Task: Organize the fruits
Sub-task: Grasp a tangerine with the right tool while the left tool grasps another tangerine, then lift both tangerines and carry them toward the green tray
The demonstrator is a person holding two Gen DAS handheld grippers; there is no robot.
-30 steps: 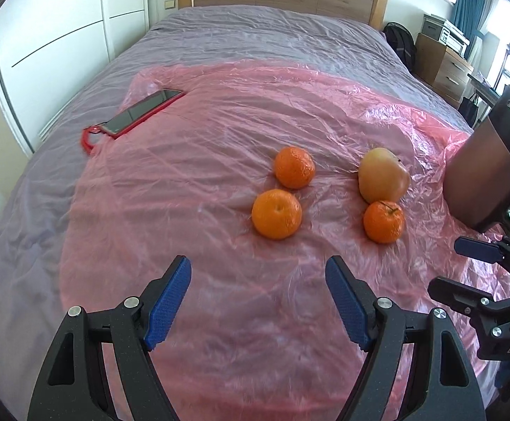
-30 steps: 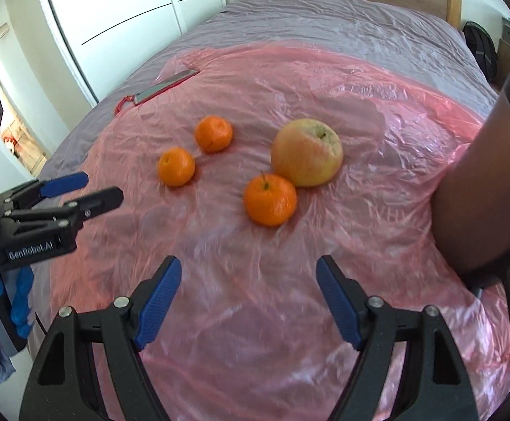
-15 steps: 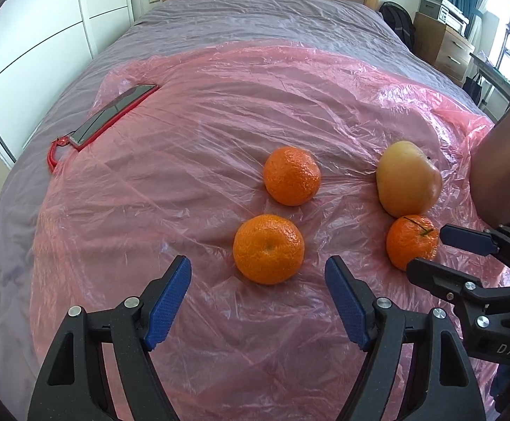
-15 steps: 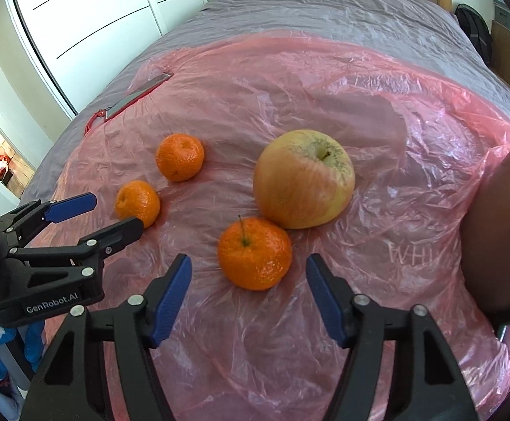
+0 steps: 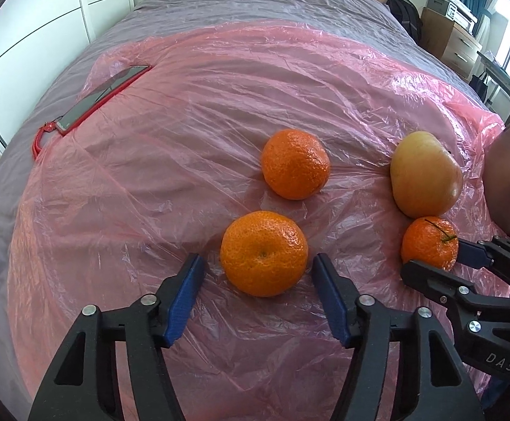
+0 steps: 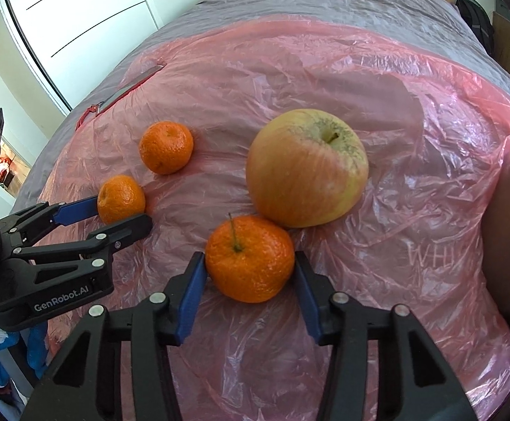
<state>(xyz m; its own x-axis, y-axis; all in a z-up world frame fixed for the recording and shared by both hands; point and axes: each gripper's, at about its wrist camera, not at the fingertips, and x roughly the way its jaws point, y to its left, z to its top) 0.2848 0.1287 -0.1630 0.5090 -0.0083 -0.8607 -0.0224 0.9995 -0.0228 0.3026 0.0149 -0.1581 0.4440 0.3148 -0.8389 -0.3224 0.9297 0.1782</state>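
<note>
Right gripper (image 6: 249, 263) angled down at pink sheet (image 6: 377, 80), jaws just closing, pads clamped on stemmed mandarin (image 6: 249, 259) touching apple (image 6: 306, 168). Left gripper (image 5: 258, 268) angled down, jaws just narrowing, straddling near mandarin (image 5: 263, 252), small gaps both sides. Far mandarin (image 5: 295, 164) beyond.

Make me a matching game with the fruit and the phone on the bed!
Things:
1. apple
2. stemmed mandarin
3. nearest mandarin in the left wrist view
4. phone

Places:
A. between the right gripper pads, which touch it
B. at the far left edge of the pink plastic sheet
C. between the left gripper pads, gaps on both sides
D. right behind the stemmed mandarin

Pairs: 1-D, 2-A, 3-C, 4-B
</note>
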